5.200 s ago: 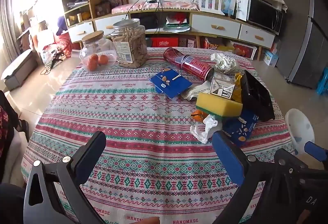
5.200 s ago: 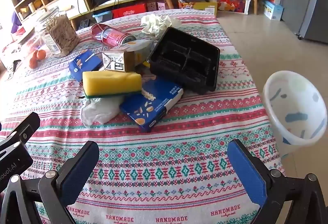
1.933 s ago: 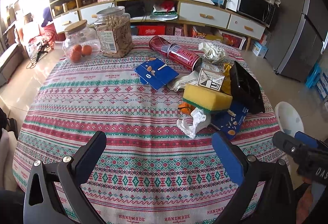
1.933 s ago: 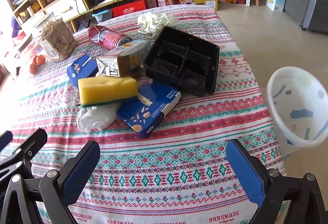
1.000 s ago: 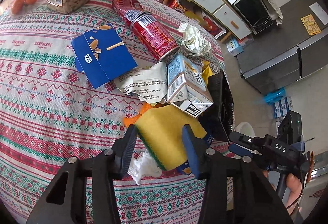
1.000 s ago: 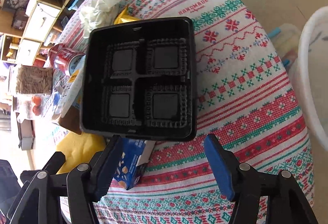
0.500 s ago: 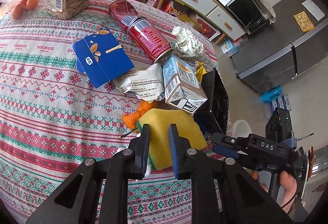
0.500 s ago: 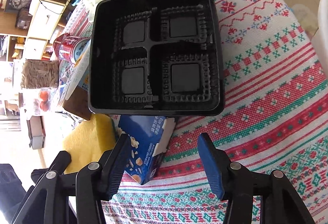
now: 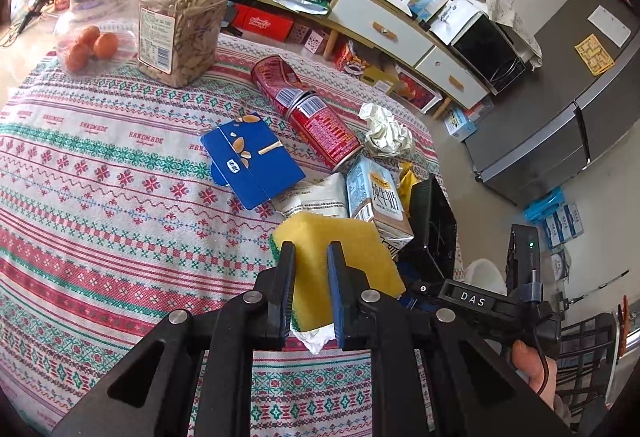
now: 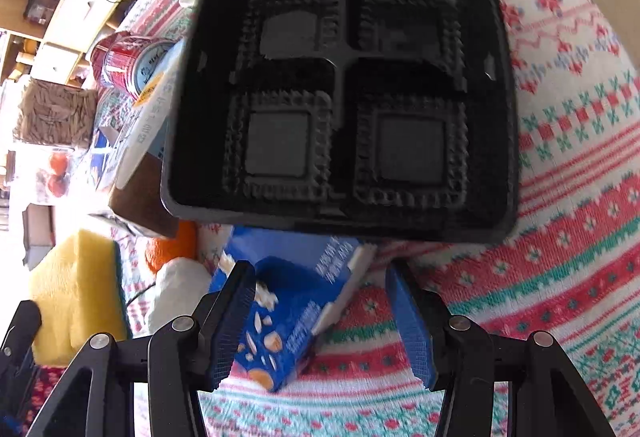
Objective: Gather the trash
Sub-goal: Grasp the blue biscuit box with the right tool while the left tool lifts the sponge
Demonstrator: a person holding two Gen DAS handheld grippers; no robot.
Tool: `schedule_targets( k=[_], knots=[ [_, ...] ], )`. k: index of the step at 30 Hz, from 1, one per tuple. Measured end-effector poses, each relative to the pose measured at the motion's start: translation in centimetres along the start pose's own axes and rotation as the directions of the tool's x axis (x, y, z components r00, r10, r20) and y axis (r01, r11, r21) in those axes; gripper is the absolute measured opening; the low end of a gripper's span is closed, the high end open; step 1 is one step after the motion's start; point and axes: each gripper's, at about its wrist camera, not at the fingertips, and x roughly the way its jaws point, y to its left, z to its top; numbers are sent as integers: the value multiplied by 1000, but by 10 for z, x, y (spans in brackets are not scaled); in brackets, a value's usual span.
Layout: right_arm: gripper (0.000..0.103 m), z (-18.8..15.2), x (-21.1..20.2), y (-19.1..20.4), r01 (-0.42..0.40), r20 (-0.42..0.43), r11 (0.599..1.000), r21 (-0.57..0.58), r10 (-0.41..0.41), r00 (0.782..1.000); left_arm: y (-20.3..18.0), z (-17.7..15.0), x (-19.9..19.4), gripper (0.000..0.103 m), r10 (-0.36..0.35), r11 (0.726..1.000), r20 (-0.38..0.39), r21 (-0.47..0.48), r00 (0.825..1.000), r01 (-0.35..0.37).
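Observation:
My left gripper [image 9: 310,291] is shut on the yellow sponge [image 9: 340,241], squeezing its near end; the sponge also shows in the right wrist view [image 10: 76,289]. My right gripper [image 10: 320,307] is open, its jaws around the near end of a blue snack box [image 10: 288,301] that lies partly under the black plastic tray [image 10: 344,89]. A milk carton [image 9: 374,197], a red can [image 9: 316,117], a flat blue box [image 9: 252,161], crumpled paper [image 9: 384,133] and a white wrapper [image 9: 316,197] lie on the patterned tablecloth [image 9: 100,197].
Two glass jars [image 9: 180,21] stand at the table's far left. A white bin [image 9: 484,271] stands on the floor past the table's right edge. A white tissue [image 10: 176,285] and an orange scrap [image 10: 172,245] lie beside the snack box. Low cabinets stand behind.
My left gripper has closed on the yellow sponge and lifted it a little. My right gripper has moved in low toward the black tray, its jaws narrowing around the blue snack box.

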Motion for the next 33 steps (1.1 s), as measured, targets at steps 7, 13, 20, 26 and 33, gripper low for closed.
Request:
schedule_targets(
  k=[7,13,20,26,33],
  knots=[
    [22,-9,-14,15,-77,57,995,-57,80,995,10,1,-6,16,9,1000,18,-16,1000,-9],
    [3,-19,-26,28,-79,76,985,-151,92,993,9,-1,-12,16,9,1000,32,-7,999,-9],
    [75,-25,-12,46,58,101,967,-249,-34,994,16,2,-28,16,36,999,71,-30,997,-34],
    [70,-51,30,69,123,26,927,-355,-122,992,26,4,-32,16,76,997,91,-41,993,-72],
    [66,-69,13,79,83,12,908,-411,-86,996,28,4,-38,16,62,997,100,-42,993,-58]
  ],
)
